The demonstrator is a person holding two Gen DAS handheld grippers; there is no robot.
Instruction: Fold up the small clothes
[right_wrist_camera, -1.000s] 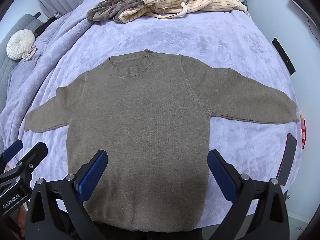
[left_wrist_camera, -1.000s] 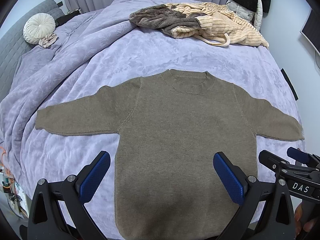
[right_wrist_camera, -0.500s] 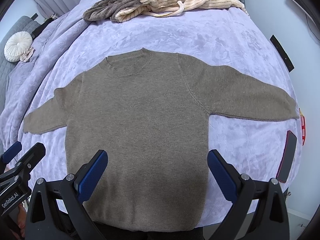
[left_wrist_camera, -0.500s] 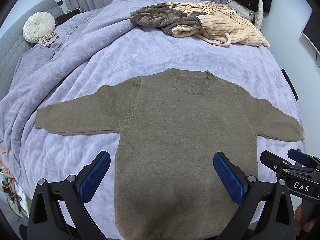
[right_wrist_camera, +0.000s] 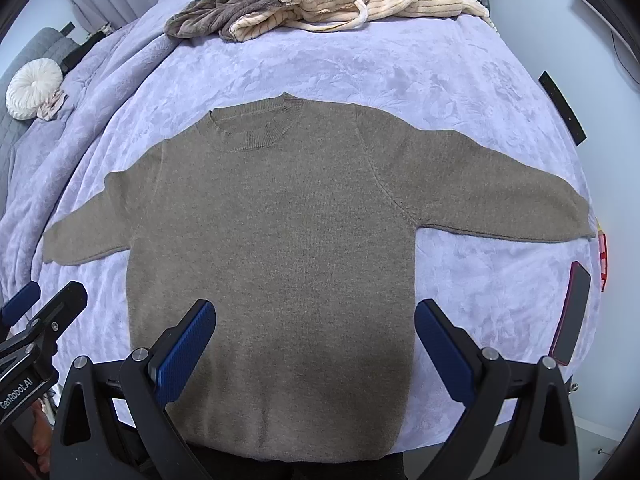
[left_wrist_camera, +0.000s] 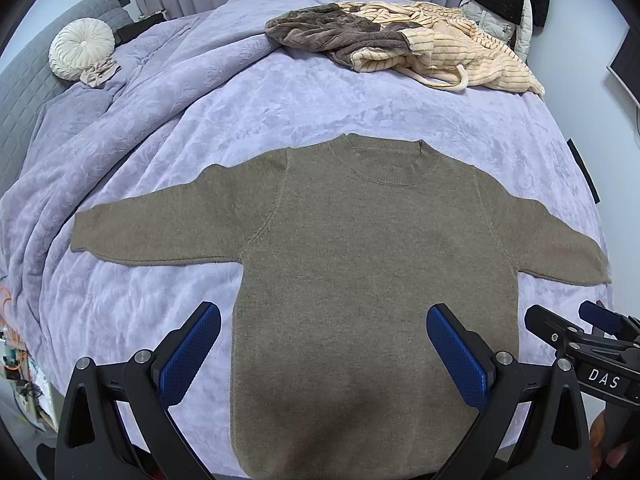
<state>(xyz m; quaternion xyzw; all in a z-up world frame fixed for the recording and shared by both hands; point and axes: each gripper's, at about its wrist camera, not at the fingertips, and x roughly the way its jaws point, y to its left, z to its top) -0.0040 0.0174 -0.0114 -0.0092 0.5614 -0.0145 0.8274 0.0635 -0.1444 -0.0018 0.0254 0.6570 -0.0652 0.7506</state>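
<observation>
A small olive-brown knit sweater (left_wrist_camera: 360, 248) lies flat and face up on the lavender bedspread (left_wrist_camera: 280, 112), both sleeves spread out sideways, neck away from me. It also shows in the right wrist view (right_wrist_camera: 288, 220). My left gripper (left_wrist_camera: 324, 336) is open and empty, hovering above the sweater's lower body. My right gripper (right_wrist_camera: 316, 332) is open and empty, also above the lower body near the hem. Each gripper shows at the edge of the other's view.
A pile of cream ribbed and brown fleece clothes (left_wrist_camera: 400, 44) lies at the far end of the bed. A round white cushion (left_wrist_camera: 82, 48) sits at far left. A dark phone (right_wrist_camera: 572, 312) lies near the bed's right edge.
Both grippers have drifted slightly forward over the sweater; the right wrist view has moved a little closer. The sweater has not moved.
</observation>
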